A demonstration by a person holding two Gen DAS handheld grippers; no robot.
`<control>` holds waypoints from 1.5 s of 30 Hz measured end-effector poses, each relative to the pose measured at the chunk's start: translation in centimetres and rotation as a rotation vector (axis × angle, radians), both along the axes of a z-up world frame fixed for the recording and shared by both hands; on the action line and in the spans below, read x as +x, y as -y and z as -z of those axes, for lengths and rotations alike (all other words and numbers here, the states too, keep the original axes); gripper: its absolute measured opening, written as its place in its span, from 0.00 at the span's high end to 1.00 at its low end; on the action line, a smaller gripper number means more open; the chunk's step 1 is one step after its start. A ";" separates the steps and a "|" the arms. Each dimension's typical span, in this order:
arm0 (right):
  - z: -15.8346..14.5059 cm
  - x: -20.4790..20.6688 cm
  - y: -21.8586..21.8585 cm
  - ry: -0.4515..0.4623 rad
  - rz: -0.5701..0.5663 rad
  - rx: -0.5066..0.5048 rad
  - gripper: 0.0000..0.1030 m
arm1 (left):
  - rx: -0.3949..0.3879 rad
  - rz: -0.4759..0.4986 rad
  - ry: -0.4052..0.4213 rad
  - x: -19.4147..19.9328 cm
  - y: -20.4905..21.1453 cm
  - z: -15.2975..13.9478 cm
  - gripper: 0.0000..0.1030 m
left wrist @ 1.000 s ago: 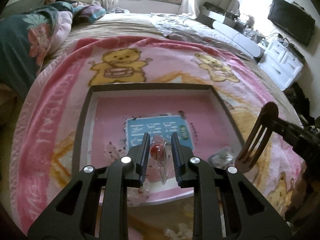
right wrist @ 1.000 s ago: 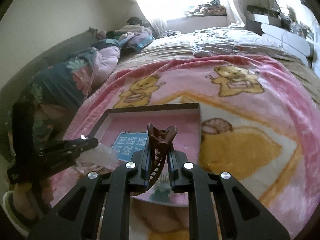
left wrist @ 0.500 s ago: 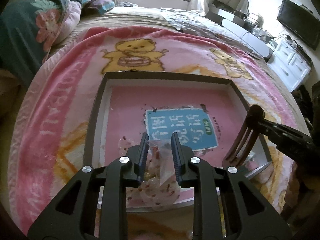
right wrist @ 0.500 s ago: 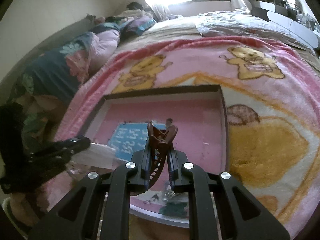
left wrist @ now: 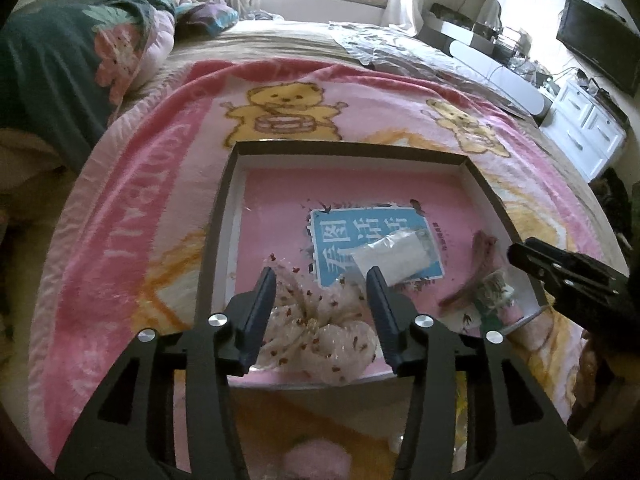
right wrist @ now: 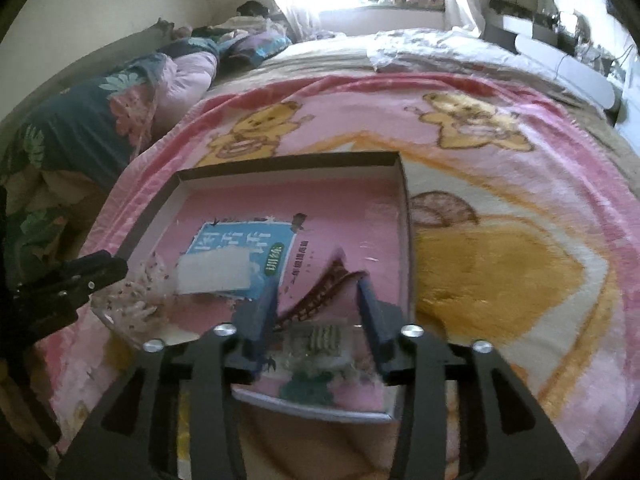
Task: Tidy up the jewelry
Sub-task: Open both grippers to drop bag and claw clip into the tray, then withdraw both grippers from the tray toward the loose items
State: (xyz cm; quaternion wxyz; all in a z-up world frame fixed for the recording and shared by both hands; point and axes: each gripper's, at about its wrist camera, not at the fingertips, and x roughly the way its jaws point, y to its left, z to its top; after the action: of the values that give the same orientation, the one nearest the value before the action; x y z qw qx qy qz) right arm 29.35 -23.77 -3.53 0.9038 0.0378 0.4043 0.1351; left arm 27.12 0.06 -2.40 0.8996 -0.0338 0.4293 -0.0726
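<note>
A shallow dark-rimmed tray (left wrist: 348, 148) with a pink floor lies on the bed. My left gripper (left wrist: 320, 276) hangs over its near edge, jaws opening, and nothing is gripped. A small clear bag (left wrist: 394, 258) rests just ahead on the tray's blue label. A white spotted fabric hair tie (left wrist: 320, 328) lies below the fingers. In the right wrist view my right gripper (right wrist: 317, 288) is opening too. The brown hair claw (right wrist: 320, 292) lies loose on the tray (right wrist: 288, 160) floor between its fingers. The claw (left wrist: 476, 272) also shows near the tray's right wall.
A small packet (right wrist: 324, 338) sits in the tray's near right corner. The tray rests on a pink bear-print blanket (left wrist: 160, 184). A folded dark floral quilt (left wrist: 60, 64) lies at the left. White drawers (left wrist: 588, 128) and a screen stand by the right wall.
Both grippers sank toward the tray and opened. The clear bag left the left fingers and lies on the blue label. The brown claw left the right fingers and lies on the tray floor.
</note>
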 end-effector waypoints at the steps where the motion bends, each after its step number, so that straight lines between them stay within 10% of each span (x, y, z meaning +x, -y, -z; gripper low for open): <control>1: -0.3 -0.3 0.1 0.011 0.006 -0.005 0.46 | 0.002 0.000 0.008 -0.4 0.0 -0.3 0.58; 13: -4.8 -6.2 2.0 0.161 0.059 -0.030 0.07 | 0.011 -0.003 0.091 -4.7 0.2 -4.1 0.21; 45: -11.5 -17.6 1.8 0.316 0.006 -0.033 0.05 | 0.021 0.011 0.222 -14.7 1.1 -9.0 0.10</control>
State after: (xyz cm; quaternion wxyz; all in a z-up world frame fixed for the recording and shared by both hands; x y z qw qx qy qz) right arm 11.72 -25.59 7.99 0.9571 0.0025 0.2590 0.1302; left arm 12.46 -1.02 6.62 0.9414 -0.0136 0.3282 -0.0765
